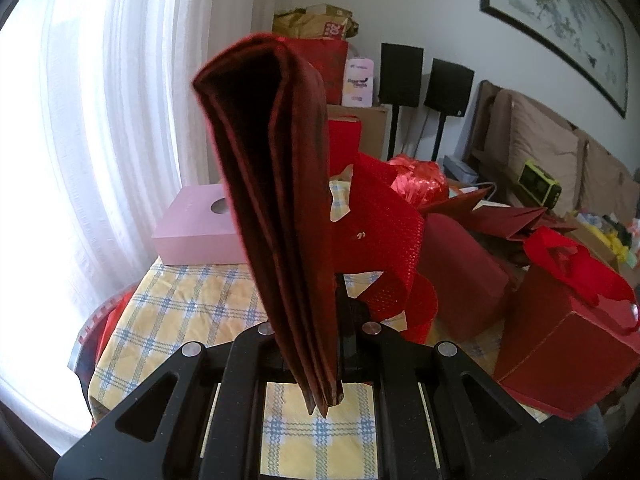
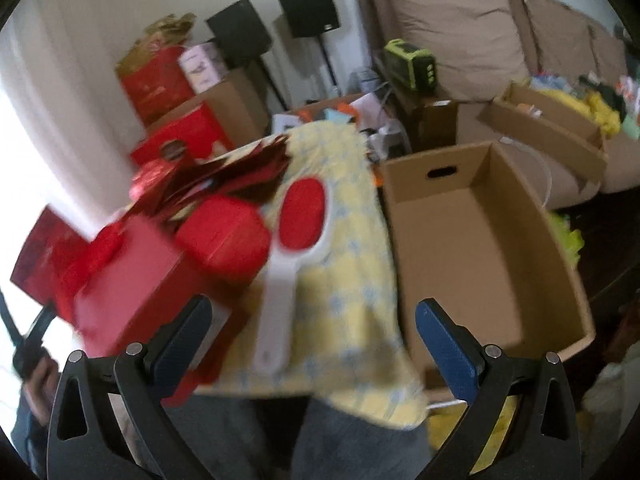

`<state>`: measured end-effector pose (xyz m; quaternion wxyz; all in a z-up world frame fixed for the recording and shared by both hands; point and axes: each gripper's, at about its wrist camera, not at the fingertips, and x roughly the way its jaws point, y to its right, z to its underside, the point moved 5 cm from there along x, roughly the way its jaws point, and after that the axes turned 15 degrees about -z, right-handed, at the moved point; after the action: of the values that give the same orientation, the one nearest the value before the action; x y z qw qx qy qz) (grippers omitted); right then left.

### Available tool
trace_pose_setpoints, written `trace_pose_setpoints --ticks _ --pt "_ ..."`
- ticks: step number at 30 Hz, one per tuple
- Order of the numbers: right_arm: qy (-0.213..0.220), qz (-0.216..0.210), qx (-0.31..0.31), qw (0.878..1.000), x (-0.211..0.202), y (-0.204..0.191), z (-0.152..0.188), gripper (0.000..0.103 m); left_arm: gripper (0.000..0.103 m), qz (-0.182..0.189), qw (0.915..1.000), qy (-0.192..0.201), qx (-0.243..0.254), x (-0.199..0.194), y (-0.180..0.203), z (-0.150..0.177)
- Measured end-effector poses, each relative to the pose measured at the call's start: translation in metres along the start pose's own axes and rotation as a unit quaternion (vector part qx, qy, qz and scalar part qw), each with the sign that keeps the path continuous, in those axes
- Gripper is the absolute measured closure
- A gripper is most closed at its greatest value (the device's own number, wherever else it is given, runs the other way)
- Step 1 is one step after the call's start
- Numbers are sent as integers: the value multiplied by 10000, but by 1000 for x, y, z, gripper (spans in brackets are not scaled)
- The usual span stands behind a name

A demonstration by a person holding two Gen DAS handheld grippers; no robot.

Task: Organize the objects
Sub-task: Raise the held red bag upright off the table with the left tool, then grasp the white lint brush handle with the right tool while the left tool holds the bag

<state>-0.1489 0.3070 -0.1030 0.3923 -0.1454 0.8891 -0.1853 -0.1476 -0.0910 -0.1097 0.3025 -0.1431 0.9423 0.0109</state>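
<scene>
The left hand-held gripper (image 1: 320, 376) is clamped narrow on a folded dark red paper bag (image 1: 276, 200), held upright above the desk (image 1: 180, 300). The right hand-held gripper (image 2: 314, 332) is wide and empty. Judged best: keep the pinch firm, carry the bag flat-edge first to the empty cardboard box (image 2: 480, 240) beside the desk.

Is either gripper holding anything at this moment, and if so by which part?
The left gripper clamps a folded dark red paper bag by its lower end. The right gripper is open and holds nothing.
</scene>
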Motion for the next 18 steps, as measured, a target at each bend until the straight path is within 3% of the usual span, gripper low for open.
trace_pose_setpoints --ticks 5,11,15,18 --pt "-372 435 -526 9970 38 2 -30 1 93 -36 10000 -22 -28 1 -7 0" --pt "-685 49 -572 9960 73 12 -48 6 94 -173 9998 -97 -41 4 -12 -3" --pt "-950 -282 -633 9931 82 5 -39 9 94 -177 9998 -55 48 0 -8 -3" --pt "-1100 -237 -767 9907 85 1 -32 9 94 -127 9999 -52 43 -3 -7 -3"
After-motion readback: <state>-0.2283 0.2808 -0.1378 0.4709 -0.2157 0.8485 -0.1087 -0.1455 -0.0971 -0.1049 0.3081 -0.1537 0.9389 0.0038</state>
